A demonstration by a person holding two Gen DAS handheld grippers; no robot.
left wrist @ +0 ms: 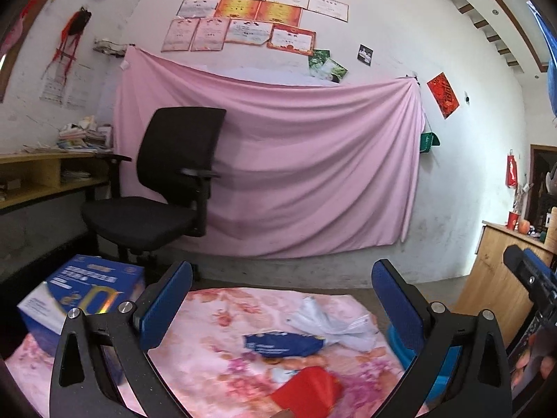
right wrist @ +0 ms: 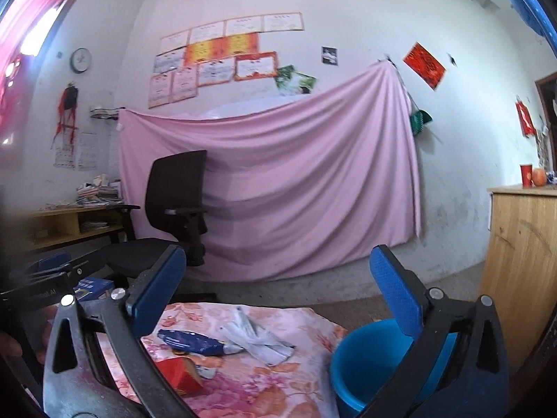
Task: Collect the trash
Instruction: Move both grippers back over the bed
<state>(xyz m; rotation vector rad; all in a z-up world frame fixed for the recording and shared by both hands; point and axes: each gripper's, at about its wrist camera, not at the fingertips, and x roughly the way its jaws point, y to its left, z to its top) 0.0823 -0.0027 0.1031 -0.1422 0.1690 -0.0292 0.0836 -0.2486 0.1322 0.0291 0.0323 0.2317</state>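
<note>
Your right wrist camera gives you the blue bucket (right wrist: 365, 365) almost whole, open mouth up, sitting under and just behind your right tongs' right-hand finger; from the left wrist camera only a sliver of that bucket (left wrist: 400, 345) shows, behind the left tongs' right-hand finger. The left view alone shows the blue carton (left wrist: 83, 299) lying beyond the left-hand finger on the flowered cloth (left wrist: 216, 376), and your right tongs coming in at the far right edge.

Your left tongs (left wrist: 282, 278) are held level over the near edge of the cloth, fingers spread wide with nothing between them. Your right tongs (right wrist: 276, 266) are spread just as wide and empty, aimed the same way, towards the pink sheet (right wrist: 278, 181) on the wall.

The trash lies ahead of and below both sets of tongs. The dark blue wrapper (left wrist: 282, 345) sits between the left tongs' fingers, long axis running across your view, its narrow end towards the white crumpled bag (left wrist: 330, 324), which touches it on the right. The red packet (left wrist: 306, 390) lies nearest you, just below the wrapper. From the right tongs, the wrapper (right wrist: 195, 341) slants down to the right, and the red packet (right wrist: 177, 372) is just beside the left-hand finger.
</note>
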